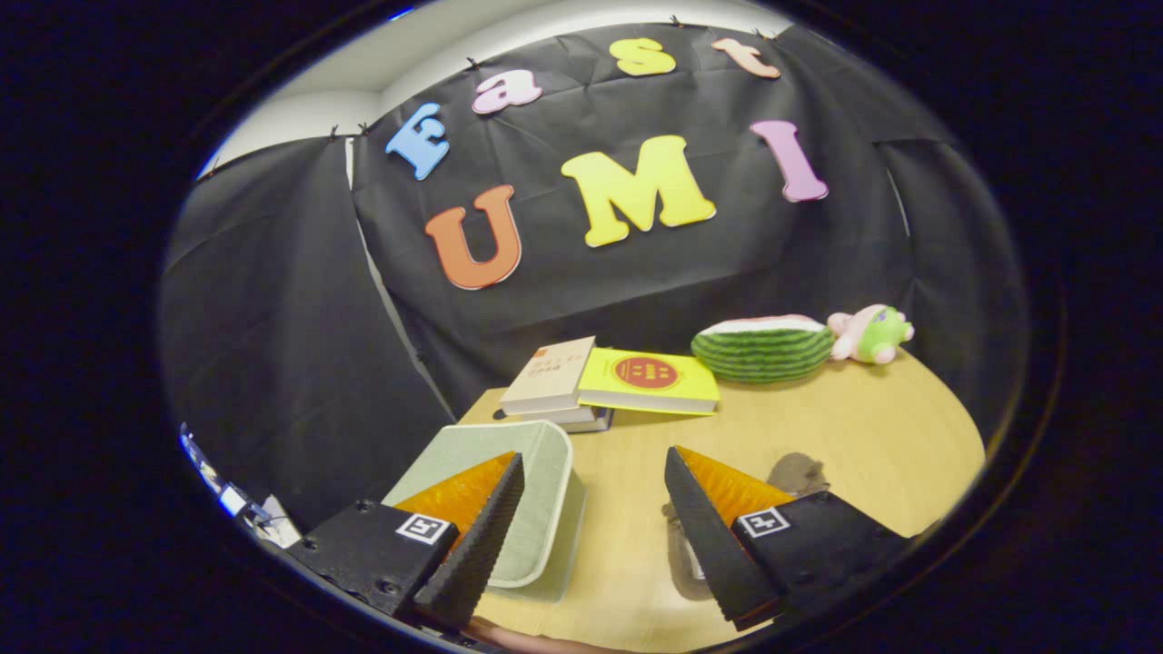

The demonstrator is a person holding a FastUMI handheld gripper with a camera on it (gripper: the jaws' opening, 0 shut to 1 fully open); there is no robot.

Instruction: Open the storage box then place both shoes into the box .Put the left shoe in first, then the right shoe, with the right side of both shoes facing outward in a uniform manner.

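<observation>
The big wooden table (818, 436) holds everything. The pale green storage box (536, 490) sits near, on the left, partly under the left finger, and its lid looks closed. Farther off lie some books (618, 381), a watermelon toy (763, 348) and a little plush toy (872, 333) on the right. The gripper (591, 518) has its fingers spread wide and holds nothing. I think the job has barely begun: the box needs opening, and the shoes must go in.

On the wooden table (845, 427) I saw a tan book (550, 374) stacked on another at twelve o'clock, a yellow book (650, 380) touching it. At one o'clock lay a watermelon plush (761, 349), with a green-and-pink plush toy (872, 333) just beside it.
</observation>
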